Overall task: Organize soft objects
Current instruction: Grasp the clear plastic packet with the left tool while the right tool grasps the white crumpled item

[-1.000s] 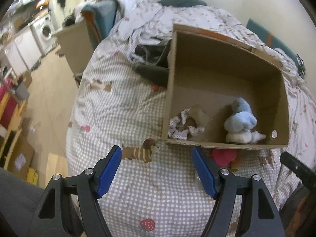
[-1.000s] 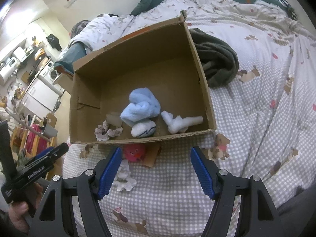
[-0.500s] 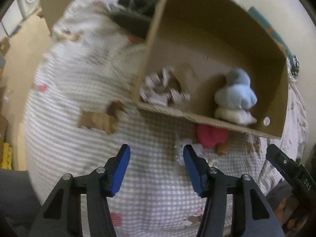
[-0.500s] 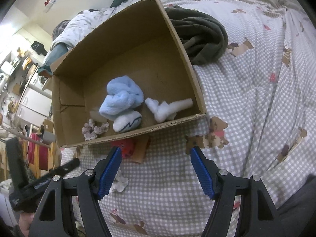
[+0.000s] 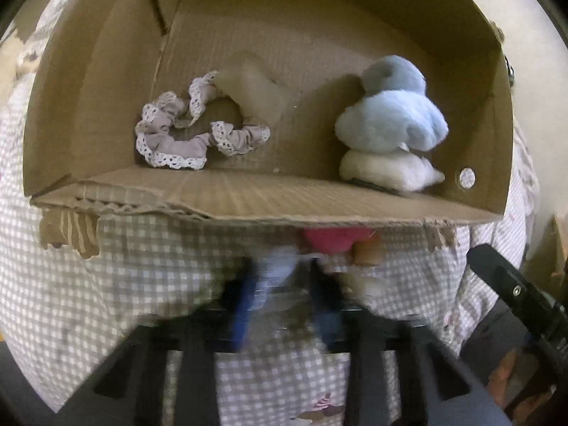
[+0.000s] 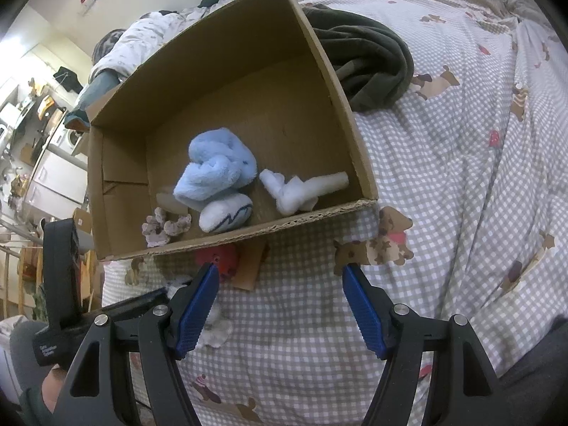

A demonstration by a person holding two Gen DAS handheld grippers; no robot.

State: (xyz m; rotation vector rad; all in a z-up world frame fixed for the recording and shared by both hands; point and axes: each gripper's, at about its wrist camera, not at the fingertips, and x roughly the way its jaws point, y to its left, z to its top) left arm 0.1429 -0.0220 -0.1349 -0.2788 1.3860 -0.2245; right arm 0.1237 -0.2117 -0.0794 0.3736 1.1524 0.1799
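Two grippers face the box (image 6: 227, 113): left gripper (image 5: 284, 298), blurred, fingers narrowed around a white scrap at six o'clock, I judge for boxing; right gripper (image 6: 278, 305) fingers spread, idle.

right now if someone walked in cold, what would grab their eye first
Likely the open cardboard box on the gingham bedspread, with a fluffy light blue sock bundle on a white one inside. Next, the red plush toy outside its near wall, just ahead of the right claw, whose blue pads stand apart.
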